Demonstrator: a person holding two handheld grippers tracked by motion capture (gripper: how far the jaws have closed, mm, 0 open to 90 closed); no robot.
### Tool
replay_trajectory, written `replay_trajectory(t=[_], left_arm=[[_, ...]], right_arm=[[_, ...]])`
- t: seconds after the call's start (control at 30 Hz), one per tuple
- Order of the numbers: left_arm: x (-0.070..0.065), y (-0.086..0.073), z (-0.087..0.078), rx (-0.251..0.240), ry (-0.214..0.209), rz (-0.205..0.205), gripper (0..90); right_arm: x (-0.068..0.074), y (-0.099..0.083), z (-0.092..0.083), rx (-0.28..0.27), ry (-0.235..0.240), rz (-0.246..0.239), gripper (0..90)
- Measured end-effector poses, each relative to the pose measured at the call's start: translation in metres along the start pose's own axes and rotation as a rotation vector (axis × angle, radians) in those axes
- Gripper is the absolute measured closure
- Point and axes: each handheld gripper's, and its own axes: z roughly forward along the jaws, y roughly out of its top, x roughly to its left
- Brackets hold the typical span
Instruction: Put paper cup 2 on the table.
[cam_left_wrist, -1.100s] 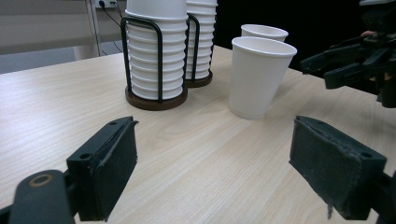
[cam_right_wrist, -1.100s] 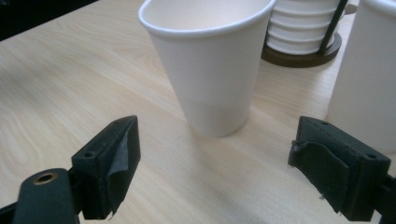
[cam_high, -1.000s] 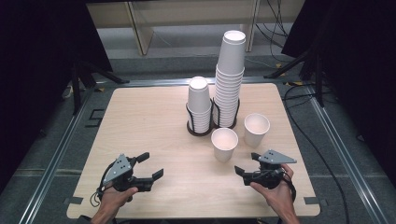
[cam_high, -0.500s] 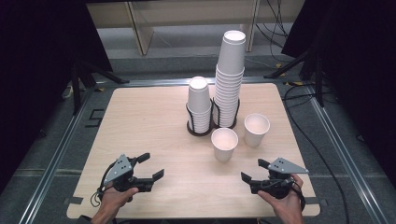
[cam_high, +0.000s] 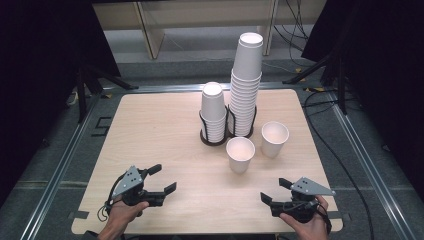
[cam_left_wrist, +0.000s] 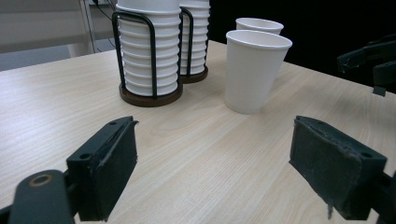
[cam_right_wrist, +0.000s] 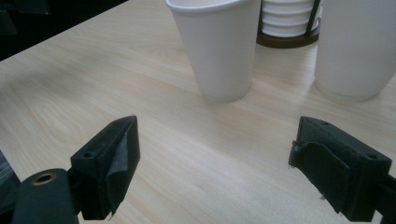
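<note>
High view: plain unprinted white cups (cam_high: 240, 154).

No text, label, brand, number or sign can be read anywhere. The paper cups (cam_high: 240, 154) are plain white, with no print on their sides. The table (cam_high: 150, 145) is bare pale wood without markings. The grey plates on the grippers at lower left and lower right of the high view carry no lettering that can be made out.
</note>
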Motion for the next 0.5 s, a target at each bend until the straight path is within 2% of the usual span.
replay_trajectory(t=[0.03,0.13,0.17,0.2,0.23,0.27,0.33,0.5], left_arm=[[-0.0003,-0.0001,0.0,0.0,0.001,-0.002,14.5],[-0.001,0.0002,-0.0001,0.002,0.006,0.003,14.5],[-0.0014,0.0006,-0.0012,0.018,0.015,0.004,14.5],[-0.0017,0.0004,-0.0009,0.016,0.015,0.004,14.5],[-0.0018,0.0004,-0.0009,0.015,0.015,0.004,14.5],[-0.0019,0.0005,-0.0009,0.016,0.016,0.005,14.5],[-0.0019,0.0006,-0.0009,0.015,0.016,0.008,14.6],[-0.002,0.0005,-0.0007,0.015,0.016,0.008,14.5]], right_arm=[[-0.0004,-0.0008,-0.0019,0.007,-0.001,-0.01,15.4],[0.0018,-0.0028,-0.0041,-0.004,0.009,0.008,15.4],[0.0011,-0.0028,-0.0059,-0.005,-0.005,-0.011,15.4],[0.001,-0.0033,-0.0055,-0.005,0.001,-0.011,15.4],[0.0022,-0.0038,-0.0064,0.001,0.003,0.009,15.4],[0.0015,-0.0046,-0.0048,-0.017,-0.001,-0.001,15.4],[0.0014,-0.0047,-0.0059,-0.003,-0.02,-0.007,15.4],[0.0021,-0.0049,-0.0048,0.008,-0.017,-0.014,15.4]])
